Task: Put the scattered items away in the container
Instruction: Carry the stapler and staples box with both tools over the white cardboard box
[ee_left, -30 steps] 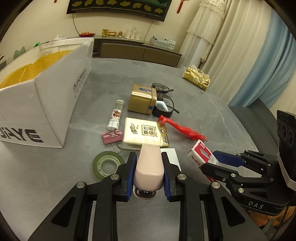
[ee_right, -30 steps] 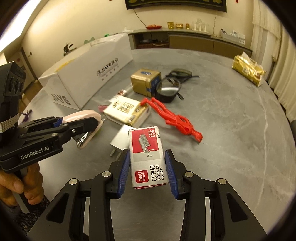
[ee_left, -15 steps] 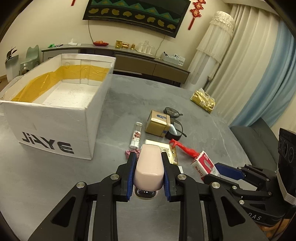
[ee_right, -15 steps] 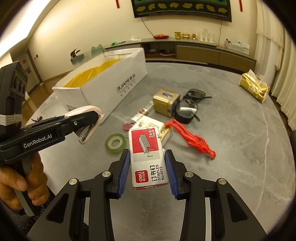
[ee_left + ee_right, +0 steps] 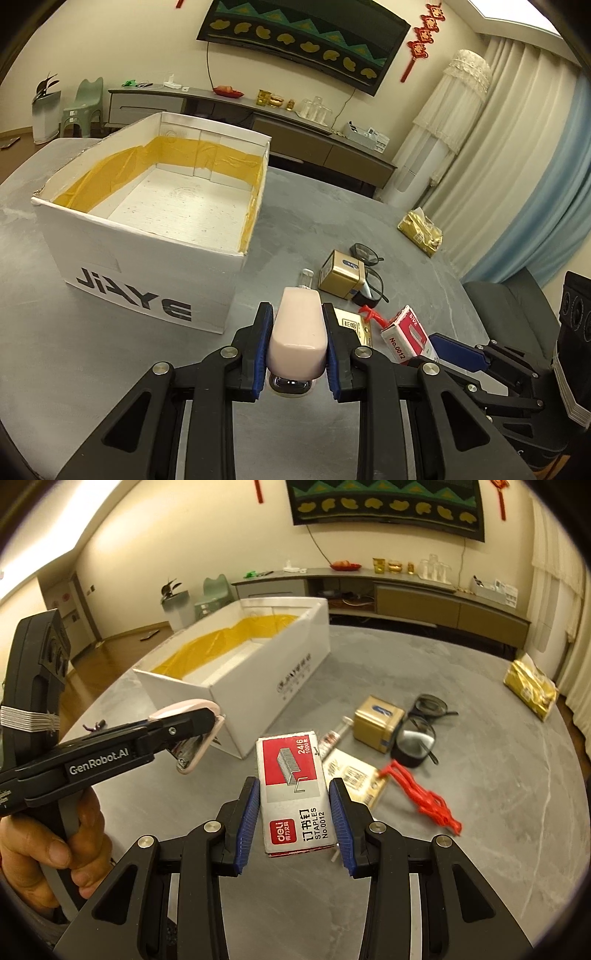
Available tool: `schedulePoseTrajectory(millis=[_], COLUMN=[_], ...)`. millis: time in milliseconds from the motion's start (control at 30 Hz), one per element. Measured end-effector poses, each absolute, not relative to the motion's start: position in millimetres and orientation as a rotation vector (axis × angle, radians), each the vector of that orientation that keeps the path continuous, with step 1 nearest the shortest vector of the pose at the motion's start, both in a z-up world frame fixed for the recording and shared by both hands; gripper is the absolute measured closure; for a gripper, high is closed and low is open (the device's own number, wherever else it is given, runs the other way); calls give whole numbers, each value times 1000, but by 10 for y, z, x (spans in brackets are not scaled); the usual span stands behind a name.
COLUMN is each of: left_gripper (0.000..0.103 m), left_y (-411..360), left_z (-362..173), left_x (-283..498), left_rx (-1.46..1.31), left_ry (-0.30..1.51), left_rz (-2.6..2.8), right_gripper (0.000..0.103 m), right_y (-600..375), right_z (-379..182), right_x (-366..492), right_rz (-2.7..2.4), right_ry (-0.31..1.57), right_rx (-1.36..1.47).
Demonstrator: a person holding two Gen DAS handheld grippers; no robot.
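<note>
Aloft over the grey table (image 5: 92,362): left gripper (image 5: 297,345) clamped on a pink stapler (image 5: 298,338), right gripper (image 5: 295,812) clamped on a red-and-white staple box (image 5: 293,794). Ahead, open white container (image 5: 147,266) lined with yellow tape, nothing visible inside. Scattered beside it: gold box (image 5: 376,723), glasses (image 5: 428,705), red plastic clip (image 5: 424,797), tissue packet (image 5: 354,775).

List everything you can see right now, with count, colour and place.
box: 1, white with yellow tape inside, table left
stapler: 1, pink, in left hand-held gripper
staple box: 1, red and grey, in right hand-held gripper
gold tin: 1, table centre
glasses: 2, dark, beside tin
red clip: 1, table right
tissue pack: 1, white and gold
small tube: 1
gold bag: 1, far right
left hand-held gripper: shut
right hand-held gripper: shut
hand: 1
</note>
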State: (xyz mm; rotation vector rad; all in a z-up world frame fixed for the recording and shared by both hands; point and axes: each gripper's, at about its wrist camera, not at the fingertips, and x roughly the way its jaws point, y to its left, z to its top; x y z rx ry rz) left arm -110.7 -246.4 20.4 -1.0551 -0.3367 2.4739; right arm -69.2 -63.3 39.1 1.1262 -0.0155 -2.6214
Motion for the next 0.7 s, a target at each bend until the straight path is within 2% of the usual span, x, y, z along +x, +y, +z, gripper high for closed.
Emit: schedulePoseTrajectory(millis=[700], left_gripper=[76], left_y=[-2906], left_z=[656], left_x=[-1274], left_rx=[-969], left_ry=[-416], left_rz=[2542], right_gripper=[62], right_y=[-1267], right_z=[862], right_x=[-1015], right_rz=[-2543], right_ry=[33], right_rx=[1003])
